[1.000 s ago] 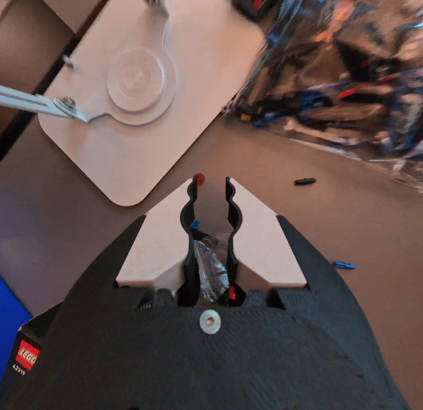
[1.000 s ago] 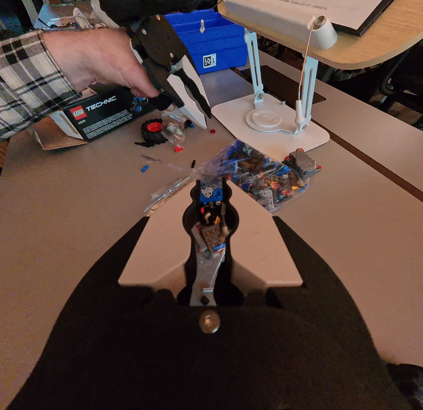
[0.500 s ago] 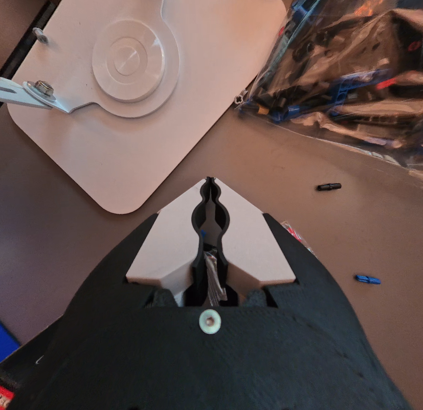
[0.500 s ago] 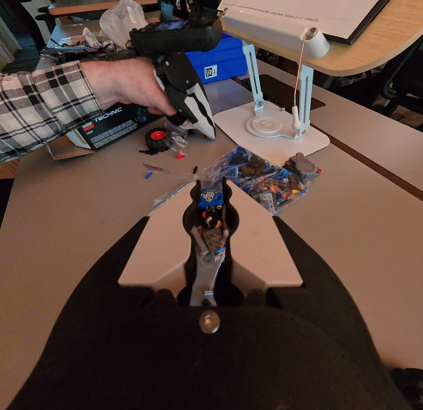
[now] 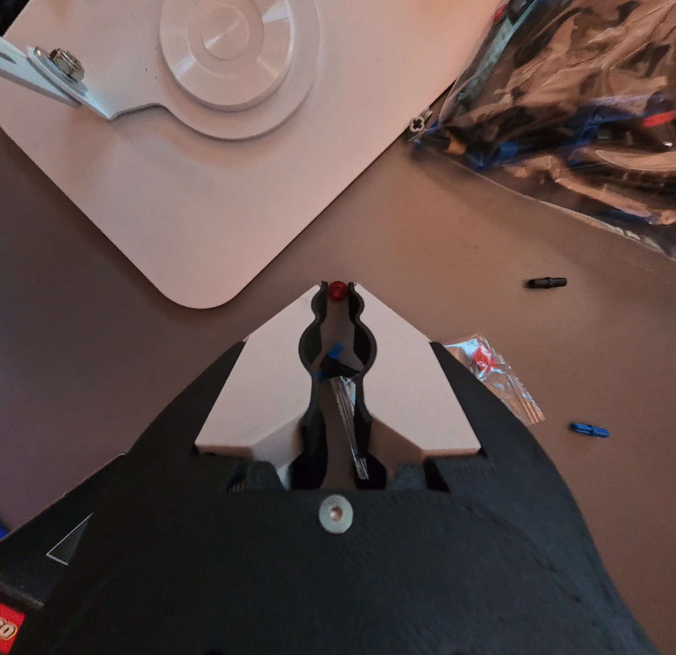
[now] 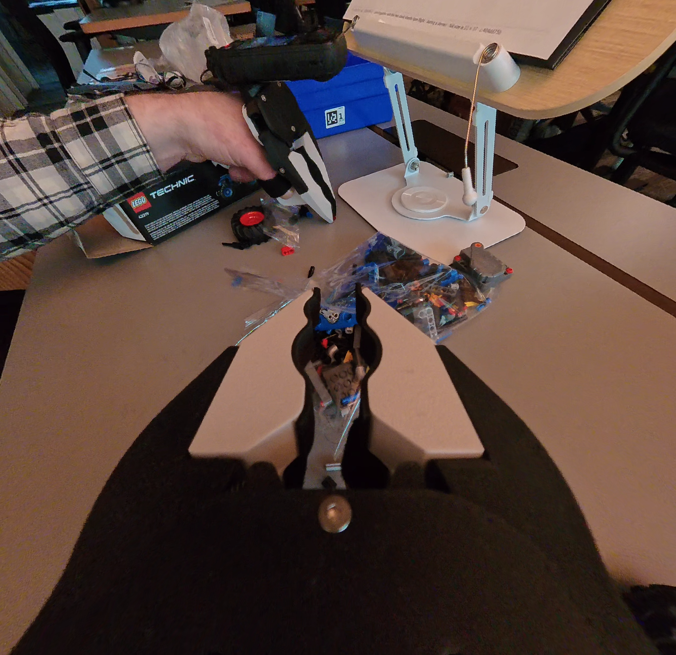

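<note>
My left gripper (image 5: 336, 285) points down at the grey table and is shut on a small red piece (image 5: 337, 292) pinched between its tips, just off the corner of a white stand base (image 5: 183, 198). A person's hand holds this gripper in the right wrist view (image 6: 331, 215). My right gripper (image 6: 337, 292) is shut on a clear plastic bag of blue, black and grey building pieces (image 6: 413, 286). The bag's near end runs back between its fingers. The same bag shows blurred in the left wrist view (image 5: 567, 88).
A black toy box (image 6: 175, 202), a black wheel with a red hub (image 6: 250, 222) and a blue bin (image 6: 347, 96) lie behind. A grey motor block (image 6: 481, 264) sits by the bag. A black pin (image 5: 545, 282), a blue pin (image 5: 589, 429) and a small clear bag (image 5: 490, 370) lie loose.
My left gripper was open beside the red piece, closed fully, and now has the piece between its tips, lower over the table. My right gripper has barely moved.
</note>
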`<action>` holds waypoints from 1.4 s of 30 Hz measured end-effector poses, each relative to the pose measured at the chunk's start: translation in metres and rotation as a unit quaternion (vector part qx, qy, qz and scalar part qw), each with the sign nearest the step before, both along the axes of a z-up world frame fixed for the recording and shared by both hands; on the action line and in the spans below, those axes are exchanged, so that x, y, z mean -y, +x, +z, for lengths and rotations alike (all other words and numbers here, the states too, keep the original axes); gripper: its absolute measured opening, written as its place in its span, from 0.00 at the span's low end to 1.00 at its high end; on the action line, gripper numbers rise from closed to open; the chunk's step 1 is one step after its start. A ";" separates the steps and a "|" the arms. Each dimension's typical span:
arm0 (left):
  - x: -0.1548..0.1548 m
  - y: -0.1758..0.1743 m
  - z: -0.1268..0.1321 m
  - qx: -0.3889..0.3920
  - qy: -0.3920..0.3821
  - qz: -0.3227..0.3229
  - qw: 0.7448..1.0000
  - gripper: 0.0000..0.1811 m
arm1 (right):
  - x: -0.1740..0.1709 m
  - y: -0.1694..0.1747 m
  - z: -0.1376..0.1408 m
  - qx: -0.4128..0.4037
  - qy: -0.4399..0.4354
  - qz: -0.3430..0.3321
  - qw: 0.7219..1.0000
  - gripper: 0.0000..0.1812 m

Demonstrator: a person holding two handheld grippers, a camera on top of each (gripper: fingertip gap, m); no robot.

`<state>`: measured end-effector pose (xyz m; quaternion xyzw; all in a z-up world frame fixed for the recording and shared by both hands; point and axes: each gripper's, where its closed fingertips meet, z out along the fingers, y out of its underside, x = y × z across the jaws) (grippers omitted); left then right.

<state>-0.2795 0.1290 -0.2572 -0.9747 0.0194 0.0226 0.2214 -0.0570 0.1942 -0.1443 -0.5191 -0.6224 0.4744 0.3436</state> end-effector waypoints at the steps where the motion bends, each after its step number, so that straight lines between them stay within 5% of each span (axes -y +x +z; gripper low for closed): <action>1: 0.001 -0.001 0.000 -0.005 -0.002 -0.002 1.000 0.04 | 0.000 0.000 0.000 -0.001 -0.001 0.000 1.000 0.09; 6: 0.000 0.022 0.033 0.003 0.044 -0.033 0.998 0.04 | 0.000 0.000 0.002 -0.004 -0.001 0.001 1.000 0.09; 11: 0.008 0.150 0.095 0.026 0.117 -0.208 0.971 0.04 | 0.001 0.000 0.002 -0.004 -0.003 0.002 1.000 0.09; 14: 0.021 0.232 0.094 0.042 0.124 -0.308 0.942 0.04 | 0.000 0.000 0.002 -0.004 -0.005 0.002 1.000 0.09; 16: 0.010 0.249 0.084 0.004 0.134 -0.313 0.940 0.04 | 0.000 0.001 0.001 -0.004 -0.007 0.001 1.000 0.09; 22: -0.029 0.217 0.056 -0.149 0.134 -0.265 0.943 0.12 | -0.004 0.002 0.002 -0.008 -0.013 -0.003 1.000 0.09; 26: -0.014 0.207 0.096 -0.124 0.183 -0.252 0.942 0.12 | -0.005 0.005 0.009 -0.021 -0.020 -0.004 1.000 0.09; 31: 0.012 0.126 0.136 -0.150 0.178 -0.171 0.957 0.13 | -0.001 0.004 0.011 -0.022 -0.019 0.002 1.000 0.09; 35: 0.038 0.057 0.106 -0.126 0.089 -0.106 0.982 0.11 | -0.001 0.004 0.008 -0.016 -0.017 0.001 1.000 0.09; 39: 0.052 0.013 0.057 -0.095 0.006 -0.052 0.994 0.13 | -0.001 0.004 0.009 -0.019 -0.020 0.002 1.000 0.09; 42: 0.048 -0.010 0.042 -0.083 -0.004 -0.017 0.996 0.13 | -0.001 0.003 0.006 -0.014 -0.020 0.002 1.000 0.09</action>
